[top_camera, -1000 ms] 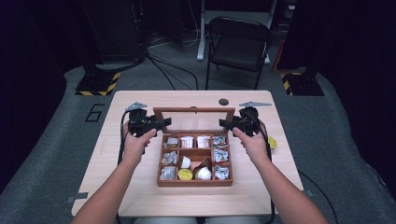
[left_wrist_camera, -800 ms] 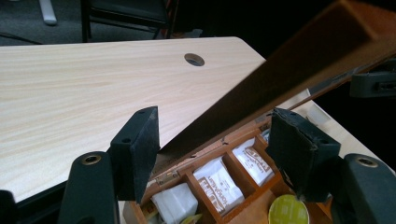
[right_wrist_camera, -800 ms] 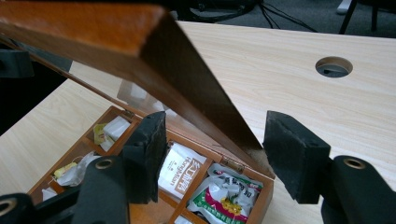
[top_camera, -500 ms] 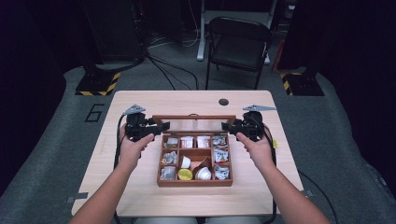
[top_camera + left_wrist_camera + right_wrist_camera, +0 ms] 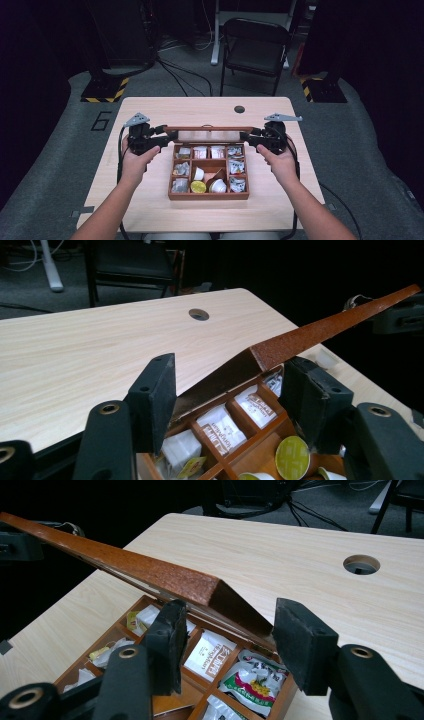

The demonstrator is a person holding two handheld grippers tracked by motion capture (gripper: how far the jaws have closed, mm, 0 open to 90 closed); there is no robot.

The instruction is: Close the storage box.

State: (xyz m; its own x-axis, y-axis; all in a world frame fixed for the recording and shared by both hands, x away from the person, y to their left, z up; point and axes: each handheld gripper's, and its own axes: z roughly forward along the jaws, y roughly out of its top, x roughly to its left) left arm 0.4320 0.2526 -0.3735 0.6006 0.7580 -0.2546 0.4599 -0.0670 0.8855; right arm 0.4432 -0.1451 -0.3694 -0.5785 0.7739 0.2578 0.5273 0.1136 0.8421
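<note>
A wooden compartment box (image 5: 208, 196) sits mid-table, holding sachets (image 5: 200, 152) and small capsules (image 5: 198, 187). Its hinged lid (image 5: 207, 128) is tilted over the back row, seen as a thin brown bar. My left gripper (image 5: 162, 135) is at the lid's left end and my right gripper (image 5: 250, 136) at its right end. Both pairs of jaws have just been closing. The lid's corner (image 5: 270, 347) lies between the left pads and touches them. In the right gripper view the other corner (image 5: 215, 592) is pinched between the pads the same way.
The light wooden table (image 5: 150, 200) has bare surface all round the box, and a round cable hole (image 5: 239, 109) near its far edge. A black folding chair (image 5: 255, 45) stands behind the table. A yellow-striped floor base (image 5: 102, 92) lies at the far left.
Both grippers moved slightly toward the person with the lid. The lid swung forward over the box and now looks much thinner from above.
</note>
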